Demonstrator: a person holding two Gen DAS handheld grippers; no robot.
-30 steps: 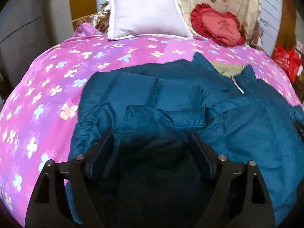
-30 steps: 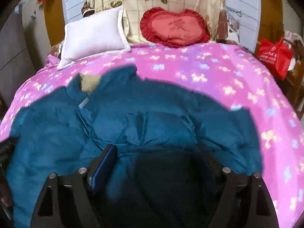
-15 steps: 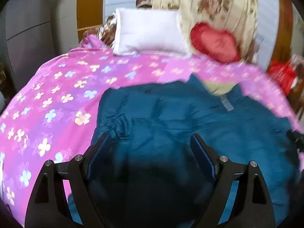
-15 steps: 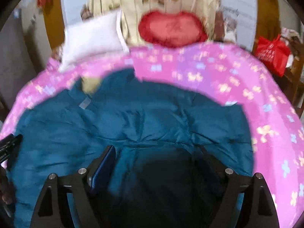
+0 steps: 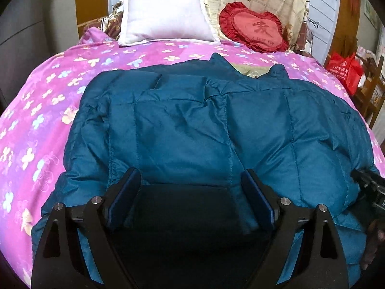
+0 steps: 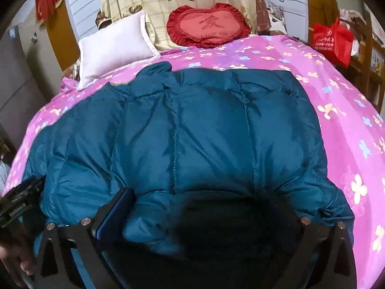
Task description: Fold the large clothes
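The left gripper point(image 5: 191, 180) has its 2 fingers point(image 5: 128, 187) spread wide apart, with the near hem of the teal puffer jacket point(image 5: 204, 125) lying between them. The right gripper point(image 6: 204, 207) also stands wide apart; its left finger point(image 6: 120, 204) shows against the jacket point(image 6: 192, 132), while the other is hidden under a fold of the hem. The jacket lies spread across the pink flowered bedspread point(image 5: 36, 110), collar toward the headboard. Behind it rest a white pillow point(image 5: 166, 18) and a red heart cushion point(image 5: 255, 27); a red bag point(image 6: 333, 39) sits beside the bed.
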